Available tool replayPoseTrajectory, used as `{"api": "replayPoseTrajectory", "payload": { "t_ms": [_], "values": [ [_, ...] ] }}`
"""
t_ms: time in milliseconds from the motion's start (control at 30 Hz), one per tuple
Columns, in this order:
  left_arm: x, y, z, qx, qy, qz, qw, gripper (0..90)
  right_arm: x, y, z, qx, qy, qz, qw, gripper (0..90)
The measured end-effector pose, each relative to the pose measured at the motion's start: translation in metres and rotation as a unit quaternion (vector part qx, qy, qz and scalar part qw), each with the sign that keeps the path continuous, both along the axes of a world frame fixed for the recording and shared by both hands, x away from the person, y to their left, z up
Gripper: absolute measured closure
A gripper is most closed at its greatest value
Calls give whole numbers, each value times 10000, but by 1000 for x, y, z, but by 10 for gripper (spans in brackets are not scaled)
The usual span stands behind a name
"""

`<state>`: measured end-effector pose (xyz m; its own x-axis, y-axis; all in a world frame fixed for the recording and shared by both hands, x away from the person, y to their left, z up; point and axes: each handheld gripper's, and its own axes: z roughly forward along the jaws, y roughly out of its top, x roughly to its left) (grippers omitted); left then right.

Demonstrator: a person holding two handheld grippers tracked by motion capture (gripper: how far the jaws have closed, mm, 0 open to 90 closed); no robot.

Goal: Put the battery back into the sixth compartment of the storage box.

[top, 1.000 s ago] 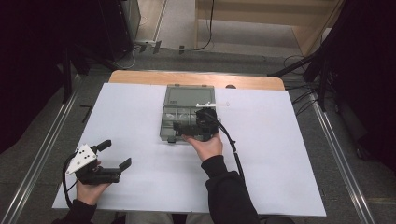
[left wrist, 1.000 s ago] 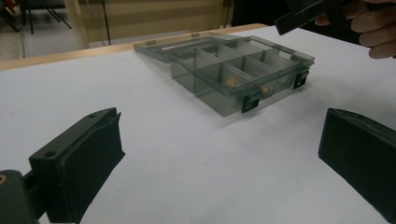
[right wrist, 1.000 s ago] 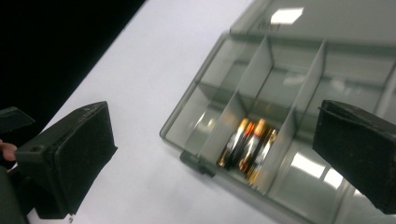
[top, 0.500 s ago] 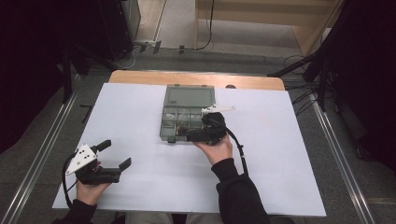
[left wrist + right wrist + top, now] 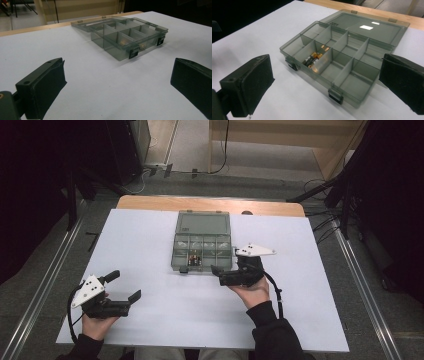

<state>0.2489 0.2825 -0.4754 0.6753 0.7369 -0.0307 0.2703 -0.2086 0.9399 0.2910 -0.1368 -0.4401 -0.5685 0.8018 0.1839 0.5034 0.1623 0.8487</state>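
- Organizer box sitting mid-table on the white sheet, smoky translucent plastic, rectangular, split by thin dividers into small compartments.
- Lid lying folded back flat behind the box, hinged at the far edge; two dark latches hanging on the box's front wall.
- Batteries, copper-and-black cylinders, lying in one front-row compartment of the box; other compartments looking bare.
- Right gripper resting just beside the box's front right corner, jaws spread wide, holding nothing; black matte rubbery pads.
- Left gripper sitting well apart from the box, toward the near left, jaws wide open, gripping nothing.
- Wooden table edge showing beyond the box, past the sheet.
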Motion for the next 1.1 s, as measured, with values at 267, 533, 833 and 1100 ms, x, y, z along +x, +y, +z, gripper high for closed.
{"api": "replayPoseTrajectory", "payload": {
  "t_ms": [267, 533, 833, 1100],
  "values": [
    [0, -1, 0, 18, -11, 4, 10000, 0, -8, -13, -4, -156, 186, -302, 9992, 0],
    [0, 0, -1, 10, -7, 20, 10000, 0, -21, -28, -8, -205, 61, -280, 9994, 0],
    [0, -1, -1, 4, -6, 51, 10000, 0, -40, -58, -11, -41, -237, -330, 9992, 0],
    [0, 1, 0, -6, -15, 92, 10000, 0, -55, -78, -19, 85, -591, -360, 9976, 0]
  ]
}}
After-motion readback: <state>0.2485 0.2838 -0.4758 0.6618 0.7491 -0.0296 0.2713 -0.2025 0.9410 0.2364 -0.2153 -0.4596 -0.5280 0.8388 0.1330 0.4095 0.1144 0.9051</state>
